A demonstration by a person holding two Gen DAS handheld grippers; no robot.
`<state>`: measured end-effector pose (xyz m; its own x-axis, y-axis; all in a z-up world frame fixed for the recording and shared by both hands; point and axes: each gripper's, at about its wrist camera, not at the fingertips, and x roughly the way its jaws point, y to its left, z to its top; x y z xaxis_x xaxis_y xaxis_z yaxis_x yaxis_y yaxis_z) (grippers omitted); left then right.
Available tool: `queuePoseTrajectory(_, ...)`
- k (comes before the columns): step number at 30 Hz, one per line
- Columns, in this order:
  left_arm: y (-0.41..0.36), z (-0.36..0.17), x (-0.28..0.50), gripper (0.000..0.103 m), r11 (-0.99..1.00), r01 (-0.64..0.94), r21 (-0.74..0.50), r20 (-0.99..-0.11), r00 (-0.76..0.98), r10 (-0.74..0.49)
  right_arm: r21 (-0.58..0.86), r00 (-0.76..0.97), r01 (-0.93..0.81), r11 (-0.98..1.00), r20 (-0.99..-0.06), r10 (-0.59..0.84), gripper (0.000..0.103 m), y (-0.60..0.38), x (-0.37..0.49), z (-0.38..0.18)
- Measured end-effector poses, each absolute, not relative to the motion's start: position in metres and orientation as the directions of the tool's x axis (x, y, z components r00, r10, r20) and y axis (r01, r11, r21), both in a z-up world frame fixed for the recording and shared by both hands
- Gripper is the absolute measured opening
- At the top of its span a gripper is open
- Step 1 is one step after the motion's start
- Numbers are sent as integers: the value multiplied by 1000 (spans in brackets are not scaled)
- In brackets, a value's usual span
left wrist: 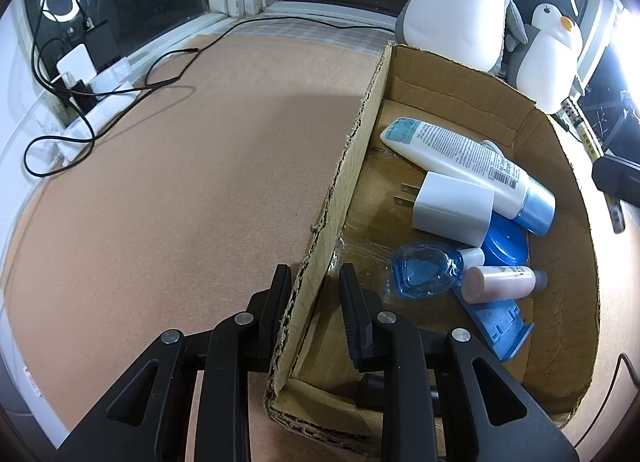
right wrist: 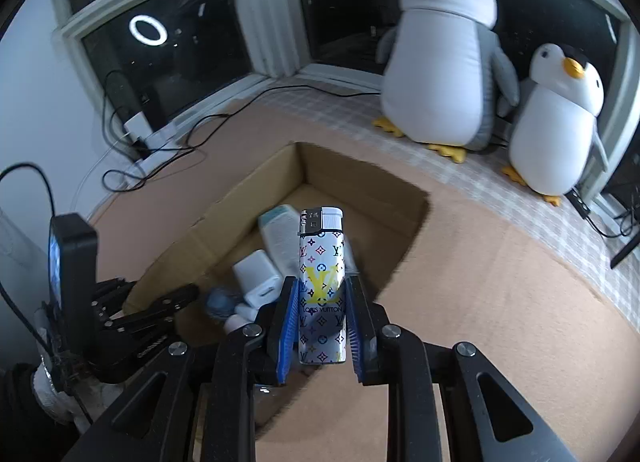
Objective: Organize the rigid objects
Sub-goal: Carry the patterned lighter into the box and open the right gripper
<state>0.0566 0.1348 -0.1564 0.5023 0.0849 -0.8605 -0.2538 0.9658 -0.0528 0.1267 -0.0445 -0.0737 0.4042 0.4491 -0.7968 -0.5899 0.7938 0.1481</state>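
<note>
The right hand-held gripper (right wrist: 322, 316) holds a lighter (right wrist: 322, 290) between its blue-padded fingers (right wrist: 289, 326), clamped on the lower half of the body. The lighter stands upright in the grip, long axis running along the fingers, metal head and white cap pointing away from the camera. It hangs above the open cardboard box (right wrist: 362, 178). The lighter hides part of the box floor in the right wrist view, and the things under it are blurred there.

The left hand-held gripper (left wrist: 316, 286) is closed narrow on the box's near side wall (left wrist: 352, 166), one finger (left wrist: 280, 294) outside, the other inside. In the right wrist view it shows at the left edge, partly cut off.

The left wrist view shows the box's contents more clearly: a white tube (left wrist: 468, 158) with a pale blue cap lying slantwise, cap toward the near right; a white charger (left wrist: 452, 208) with prongs pointing left, resting against the tube; a small clear blue bottle (left wrist: 424, 272); a small pink bottle (left wrist: 500, 282) on its side; and a blue round lid (left wrist: 506, 244) and a blue plastic piece (left wrist: 500, 326), both partly buried and hard to identify.

Two penguin toys (right wrist: 444, 62) sit behind the box by the window; black cables (left wrist: 80, 110) trail over the worktop (left wrist: 180, 202) at the left.
</note>
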Motion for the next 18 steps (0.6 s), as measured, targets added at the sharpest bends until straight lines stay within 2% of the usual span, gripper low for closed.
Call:
queuePoseTrajectory(10,134,-156,56,23,966,-255,-46,-863,497,90,133,375,-632,763,-810,452,22,-24,110,-84)
queuePoseTrajectory(14,134,-155,55,23,966,-254,-41,-864,495,94,119,391,-634,764,-803,449,41,-24,106,-80)
queuePoseTrajectory(18,132,-150,53,22,967,-253,-32,-859,502,103,116,396,-636,763,-799,452,42,-25,102,-77)
